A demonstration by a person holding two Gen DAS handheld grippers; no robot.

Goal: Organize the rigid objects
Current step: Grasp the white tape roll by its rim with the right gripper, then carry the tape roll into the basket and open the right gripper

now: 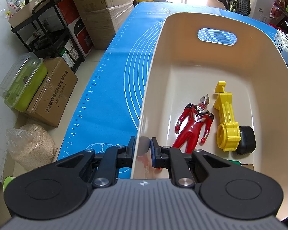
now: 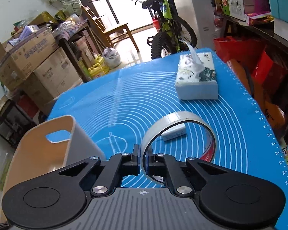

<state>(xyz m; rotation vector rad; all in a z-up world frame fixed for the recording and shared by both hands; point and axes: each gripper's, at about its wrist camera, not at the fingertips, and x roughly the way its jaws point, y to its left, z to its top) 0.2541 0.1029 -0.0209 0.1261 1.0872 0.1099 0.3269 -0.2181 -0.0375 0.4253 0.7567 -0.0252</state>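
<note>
Gripping the tape roll by its thin wall, the right gripper has its fingers pinched tight on the band, the roll seemingly lifted off the blue mat near the worktop's right edge. Looks light and stiff but slick, so it could swivel; holding the wall seems right. The left gripper clamps the beige bin by its near rim, toys inside. A tissue pack sits toward the far right corner.

Bright daylight from blown-out far windows, sharp focus, strong fisheye bending at edges
</note>
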